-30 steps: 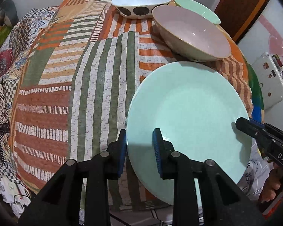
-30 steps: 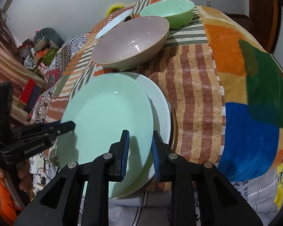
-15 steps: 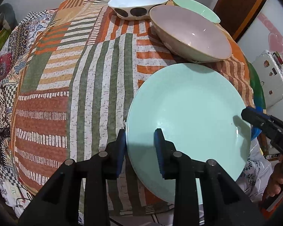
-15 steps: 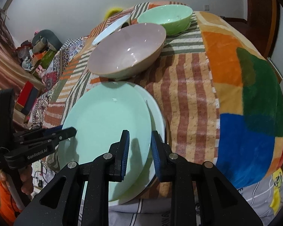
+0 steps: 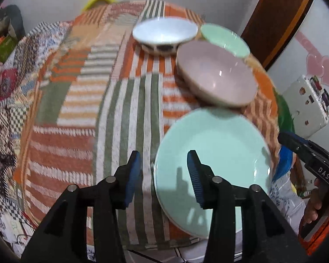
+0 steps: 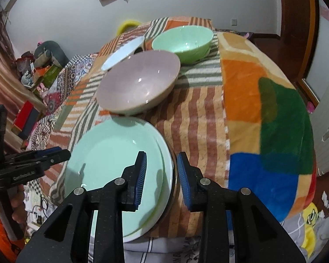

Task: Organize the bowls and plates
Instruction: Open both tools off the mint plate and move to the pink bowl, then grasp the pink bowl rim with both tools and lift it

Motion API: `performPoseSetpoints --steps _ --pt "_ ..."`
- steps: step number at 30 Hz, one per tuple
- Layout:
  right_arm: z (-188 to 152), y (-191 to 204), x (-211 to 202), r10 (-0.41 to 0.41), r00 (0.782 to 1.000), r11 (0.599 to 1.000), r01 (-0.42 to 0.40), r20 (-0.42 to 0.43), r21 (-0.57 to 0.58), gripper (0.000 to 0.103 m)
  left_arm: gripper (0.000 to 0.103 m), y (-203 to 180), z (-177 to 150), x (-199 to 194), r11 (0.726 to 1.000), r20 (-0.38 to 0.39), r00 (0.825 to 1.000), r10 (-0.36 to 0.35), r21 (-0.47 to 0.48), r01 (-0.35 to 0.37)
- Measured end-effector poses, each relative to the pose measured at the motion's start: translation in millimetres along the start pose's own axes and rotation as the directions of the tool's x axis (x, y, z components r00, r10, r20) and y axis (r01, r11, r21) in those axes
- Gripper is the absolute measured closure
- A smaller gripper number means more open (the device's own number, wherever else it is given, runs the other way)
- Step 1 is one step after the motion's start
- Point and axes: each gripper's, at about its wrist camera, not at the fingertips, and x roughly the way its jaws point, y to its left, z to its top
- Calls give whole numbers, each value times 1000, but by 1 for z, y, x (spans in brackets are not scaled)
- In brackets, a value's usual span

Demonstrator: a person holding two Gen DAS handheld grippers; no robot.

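Observation:
A mint-green plate (image 5: pixel 217 151) (image 6: pixel 111 160) lies on top of a pale plate (image 6: pixel 167 175) at the table's near edge. Behind it stand a pinkish-grey bowl (image 5: pixel 217 79) (image 6: pixel 140 83), a green bowl (image 5: pixel 223 37) (image 6: pixel 184 37) and a white bowl with dark spots (image 5: pixel 164 32) (image 6: pixel 122 52). My left gripper (image 5: pixel 163 175) is open, straddling the plate's left rim without touching it. My right gripper (image 6: pixel 161 175) is open, its jaws either side of the stack's right rim. Each gripper also shows in the other's view, the right one (image 5: pixel 296 142) and the left one (image 6: pixel 54 153).
A patchwork striped cloth (image 5: pixel 120 100) (image 6: pixel 252 100) covers the round table. A wooden door (image 5: pixel 280 15) and a white appliance (image 5: pixel 307 107) stand to the right. Clutter and boxes (image 6: pixel 33 74) sit on the floor at the left.
Both grippers opened and let go of the mint-green plate, which now rests on the pale plate. Both grippers pulled back a little.

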Motion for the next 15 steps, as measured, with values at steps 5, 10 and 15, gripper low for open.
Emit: performPoseSetpoints --steps 5,10,15 --pt "18 2 -10 -5 998 1000 6 66 -8 64 53 -4 27 -21 1000 101 995 6 9 -7" --pt "37 0 -14 -7 993 1000 7 122 0 56 53 -9 50 -23 1000 149 989 4 11 -6" --pt "52 1 -11 -17 988 1000 17 153 2 48 44 -11 67 -8 1000 145 989 -3 13 1"
